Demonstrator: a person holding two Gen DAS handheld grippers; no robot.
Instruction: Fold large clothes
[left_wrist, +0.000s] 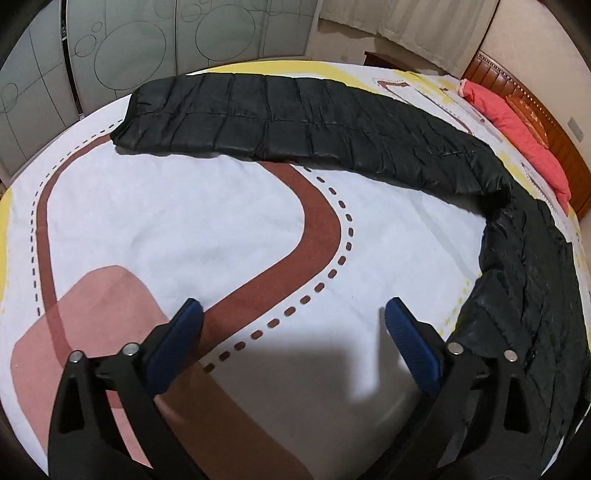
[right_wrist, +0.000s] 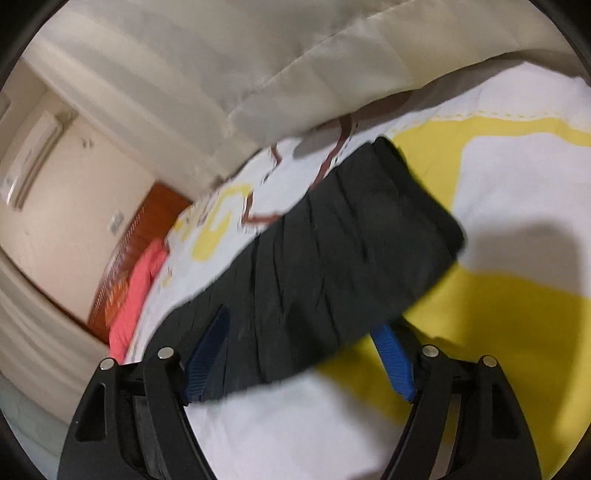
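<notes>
A long black quilted coat lies on the bed in a folded band that runs across the far side and bends down the right edge. My left gripper is open over the bare bedspread, left of the coat's near end, with nothing between its blue pads. In the blurred right wrist view, one end of the coat reaches in between the fingers of my right gripper. Its jaws stand wide, and the coat's edge hides the tip of the right pad. I see no pad pressing on the fabric.
The bedspread is white with brown road stripes, pink and yellow patches. A coral pillow lies against the wooden headboard at the far right. Frosted wardrobe doors stand behind the bed. Beige curtains hang beside it.
</notes>
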